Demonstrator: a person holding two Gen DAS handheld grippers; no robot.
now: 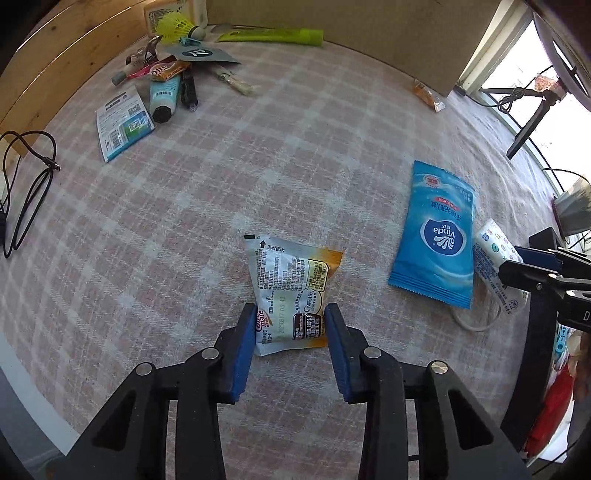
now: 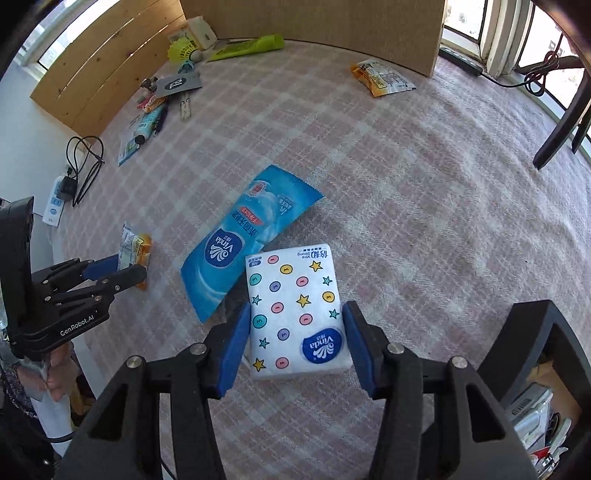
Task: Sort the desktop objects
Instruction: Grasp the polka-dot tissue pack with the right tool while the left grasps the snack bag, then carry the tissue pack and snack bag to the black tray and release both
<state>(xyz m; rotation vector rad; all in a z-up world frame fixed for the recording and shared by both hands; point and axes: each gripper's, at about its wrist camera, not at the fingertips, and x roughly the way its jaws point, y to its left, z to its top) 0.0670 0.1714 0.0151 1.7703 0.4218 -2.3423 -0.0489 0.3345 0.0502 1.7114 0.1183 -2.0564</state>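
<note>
In the left wrist view my left gripper (image 1: 291,310) is shut on the near end of a white and orange Nestle sachet (image 1: 288,273), which looks pinched between the blue pads on the checked cloth. The right wrist view shows this gripper (image 2: 129,267) and the sachet (image 2: 133,247) at the left. My right gripper (image 2: 297,306) is shut on a white Vinda tissue pack (image 2: 295,295) printed with stars and dots, a pad against each long side. A blue Vinda wipes pack (image 2: 243,240) lies just beyond it, touching its far left corner. The left wrist view also catches the right gripper (image 1: 517,264).
At the back left lies a pile of small things: a blue tube (image 1: 164,94), a yellow shuttlecock (image 1: 175,26), a card, a green tube (image 1: 273,36). An orange sachet (image 2: 382,77) lies at the back right. A black cable (image 1: 29,177) hangs off the left edge. Wooden boards wall the back.
</note>
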